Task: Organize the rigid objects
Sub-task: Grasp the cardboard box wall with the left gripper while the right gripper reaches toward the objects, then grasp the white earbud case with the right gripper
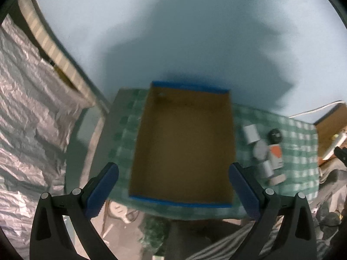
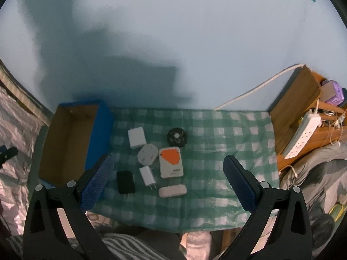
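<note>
A green checked cloth [image 2: 216, 134] covers the table, and the blue-edged cardboard box [image 1: 184, 143] sits on its left part, open side up with nothing visible inside. The left gripper [image 1: 173, 186] hangs right over the box, jaws spread wide, holding nothing. The right gripper [image 2: 168, 179] is wide open too, hovering above the little pile just right of the box: orange-and-white power bank [image 2: 171, 162], black block [image 2: 125, 182], white cube charger [image 2: 136, 137], round black thing [image 2: 177, 137], grey plug [image 2: 147, 154], flat white case [image 2: 172, 190], and small white charger [image 2: 147, 175]. They all lie between its fingers, untouched.
</note>
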